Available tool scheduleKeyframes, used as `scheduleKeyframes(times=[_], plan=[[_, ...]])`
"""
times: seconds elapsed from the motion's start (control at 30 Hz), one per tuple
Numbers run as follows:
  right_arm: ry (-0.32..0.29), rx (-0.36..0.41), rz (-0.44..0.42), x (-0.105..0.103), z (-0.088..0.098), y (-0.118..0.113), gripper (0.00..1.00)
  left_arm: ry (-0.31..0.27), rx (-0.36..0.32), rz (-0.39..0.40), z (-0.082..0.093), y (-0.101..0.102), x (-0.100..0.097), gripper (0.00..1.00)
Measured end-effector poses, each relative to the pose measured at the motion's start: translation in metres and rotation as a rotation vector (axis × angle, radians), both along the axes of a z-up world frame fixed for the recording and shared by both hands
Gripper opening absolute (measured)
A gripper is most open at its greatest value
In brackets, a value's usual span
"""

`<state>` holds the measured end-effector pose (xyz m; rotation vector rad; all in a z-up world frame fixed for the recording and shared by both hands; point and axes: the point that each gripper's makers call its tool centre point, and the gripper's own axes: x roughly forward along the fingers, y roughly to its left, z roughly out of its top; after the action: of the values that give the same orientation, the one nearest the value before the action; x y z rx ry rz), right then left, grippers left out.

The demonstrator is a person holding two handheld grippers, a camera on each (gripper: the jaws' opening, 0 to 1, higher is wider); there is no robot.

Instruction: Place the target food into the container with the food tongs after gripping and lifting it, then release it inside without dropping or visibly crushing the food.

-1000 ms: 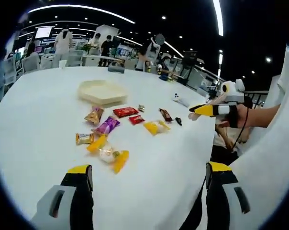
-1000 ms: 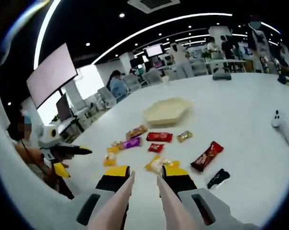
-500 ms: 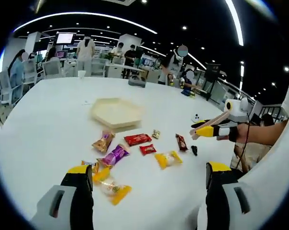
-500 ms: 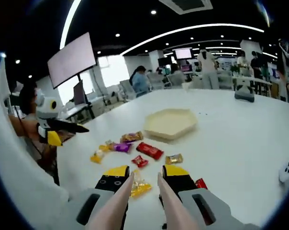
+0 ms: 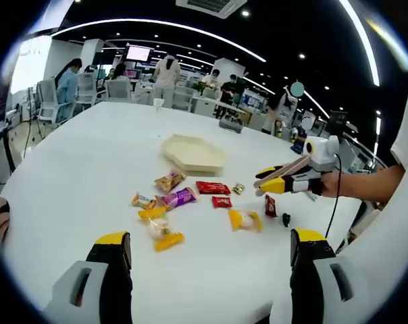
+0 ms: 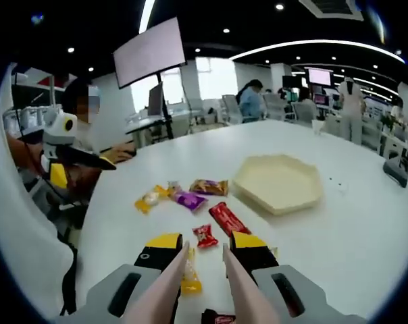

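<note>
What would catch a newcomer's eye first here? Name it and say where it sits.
The bright scatter of wrapped snacks in the middle of the white table, with a pale hexagonal tray just beyond them. In the right gripper view, the tongs reach forward over a yellow packet, with a red candy just ahead.

Big wall screen [image 6: 150, 52] upper left of right gripper view; paper cup [image 5: 158, 103] far table edge; office chairs [image 5: 47, 96] upper left.
</note>
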<state>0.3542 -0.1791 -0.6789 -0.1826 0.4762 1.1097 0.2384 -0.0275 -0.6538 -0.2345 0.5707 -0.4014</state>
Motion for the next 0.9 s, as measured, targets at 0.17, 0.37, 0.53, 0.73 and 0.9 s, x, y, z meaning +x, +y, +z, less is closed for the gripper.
scheduleKeyframes(times=[0.17, 0.37, 0.53, 0.73, 0.9], plan=[[-0.007, -0.031, 0.064, 0.004, -0.005, 0.019, 0.27, -0.002, 0.0, 0.057, 0.001, 0.015, -0.007, 0.98], [-0.026, -0.119, 0.149, 0.009, -0.021, 0.038, 0.27, -0.001, 0.002, 0.118, 0.005, 0.033, -0.018, 0.97], [-0.042, -0.197, 0.208, 0.011, -0.036, 0.045, 0.27, -0.001, -0.009, 0.17, 0.002, 0.046, -0.026, 0.96], [-0.034, -0.24, 0.236, 0.013, -0.047, 0.047, 0.27, 0.009, -0.03, 0.204, -0.005, 0.051, -0.032, 0.94], [-0.008, -0.253, 0.24, 0.013, -0.055, 0.048, 0.27, 0.02, -0.038, 0.206, -0.009, 0.054, -0.031, 0.93]])
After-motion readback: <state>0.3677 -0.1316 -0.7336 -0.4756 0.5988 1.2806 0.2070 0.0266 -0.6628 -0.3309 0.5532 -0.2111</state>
